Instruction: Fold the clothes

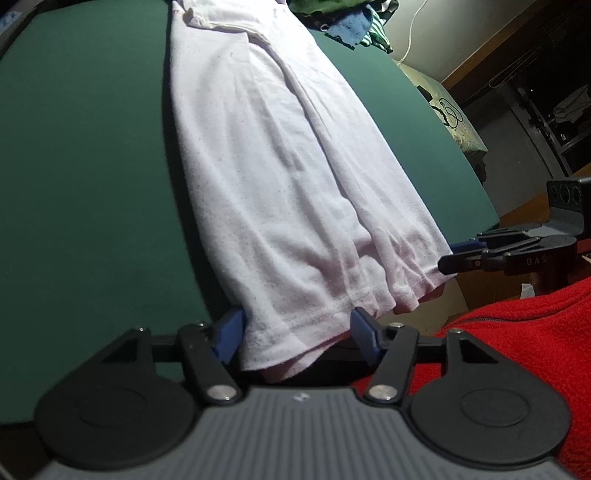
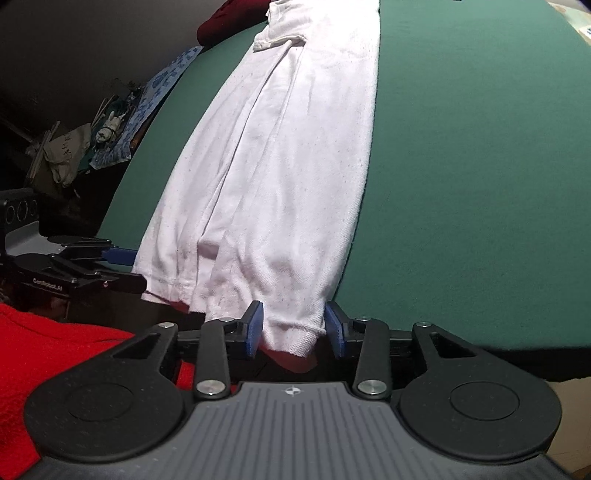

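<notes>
Left tool (image 1: 297,334) and right tool (image 2: 293,328), both spread apart, straddle the white shirt's (image 1: 280,192) hem corners.

The garment (image 1: 280,177) was white with a faint pink cast and tiny dark specks, lying on a plain dark green table cover (image 1: 85,184). Both the left gripper (image 1: 297,332) and the right gripper (image 2: 293,328) had black arms, ribbed grey bodies and blue pads (image 2: 255,328), and a bright red fleece sleeve (image 1: 517,332) showed beside them. A heap (image 1: 343,18) of green, blue and green-and-white striped cloth lay at the far edge, a dark red cloth (image 2: 229,18) sat at another edge, and a white fabric with a blue print (image 2: 162,77) hung off to the side.
</notes>
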The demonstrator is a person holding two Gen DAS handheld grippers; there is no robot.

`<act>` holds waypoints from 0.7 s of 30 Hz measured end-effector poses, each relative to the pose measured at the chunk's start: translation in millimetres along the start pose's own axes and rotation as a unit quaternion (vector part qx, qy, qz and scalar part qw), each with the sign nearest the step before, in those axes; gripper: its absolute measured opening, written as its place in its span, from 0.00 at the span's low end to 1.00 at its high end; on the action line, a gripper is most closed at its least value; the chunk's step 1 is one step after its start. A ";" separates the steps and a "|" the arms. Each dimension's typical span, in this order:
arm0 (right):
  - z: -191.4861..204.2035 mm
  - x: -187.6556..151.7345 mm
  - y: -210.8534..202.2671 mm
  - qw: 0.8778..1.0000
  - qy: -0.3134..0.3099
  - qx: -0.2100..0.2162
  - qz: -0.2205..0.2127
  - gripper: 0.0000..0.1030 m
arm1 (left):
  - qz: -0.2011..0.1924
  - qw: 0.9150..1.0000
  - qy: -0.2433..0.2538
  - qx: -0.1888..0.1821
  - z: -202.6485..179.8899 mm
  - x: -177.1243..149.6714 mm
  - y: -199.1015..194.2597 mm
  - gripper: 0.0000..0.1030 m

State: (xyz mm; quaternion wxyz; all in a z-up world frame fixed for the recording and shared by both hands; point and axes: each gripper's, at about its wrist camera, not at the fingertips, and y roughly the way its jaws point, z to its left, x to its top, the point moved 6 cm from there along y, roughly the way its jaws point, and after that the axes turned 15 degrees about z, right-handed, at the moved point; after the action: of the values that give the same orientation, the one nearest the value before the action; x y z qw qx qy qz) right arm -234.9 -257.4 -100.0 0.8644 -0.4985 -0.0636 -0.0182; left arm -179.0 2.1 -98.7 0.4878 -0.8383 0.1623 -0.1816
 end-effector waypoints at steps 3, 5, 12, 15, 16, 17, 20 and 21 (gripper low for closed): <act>4.2 -1.8 2.1 1.000 -0.003 0.002 0.005 0.38 | -0.004 1.000 -0.012 -0.017 4.8 -0.1 -1.1 0.56; 2.1 -2.7 4.4 1.000 0.008 0.002 0.013 0.37 | -0.005 1.000 -0.015 -0.019 6.4 -0.4 -1.7 0.52; -8.0 -5.7 14.5 0.998 0.057 0.012 0.034 0.11 | -0.010 1.000 -0.005 -0.016 8.9 0.3 -2.0 0.45; -0.2 -5.1 12.3 0.999 0.036 -0.001 0.035 0.07 | -0.009 1.000 -0.006 -0.005 14.8 1.2 -2.8 0.10; 1.9 -4.5 10.5 0.999 0.031 -0.004 0.035 0.07 | -0.005 1.000 -0.009 -0.003 19.0 1.5 -2.2 0.00; 3.7 -3.6 7.6 0.999 0.028 -0.002 0.031 0.07 | -0.003 1.000 -0.010 -0.007 21.8 1.8 -2.1 0.00; 6.8 -0.5 -0.4 0.999 0.034 0.003 0.014 0.07 | -0.006 1.000 -0.007 -0.006 21.2 3.5 -5.8 0.00; 7.4 0.8 -1.7 0.999 0.034 0.002 0.011 0.07 | -0.007 1.000 -0.006 -0.004 20.1 4.2 -7.4 0.00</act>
State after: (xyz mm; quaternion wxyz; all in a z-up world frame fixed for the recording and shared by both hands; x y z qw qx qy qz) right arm -235.0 -251.8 -94.8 0.8673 -0.4963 -0.0289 -0.0255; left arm -165.3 19.0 -100.9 0.4845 -0.8421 0.1543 -0.1799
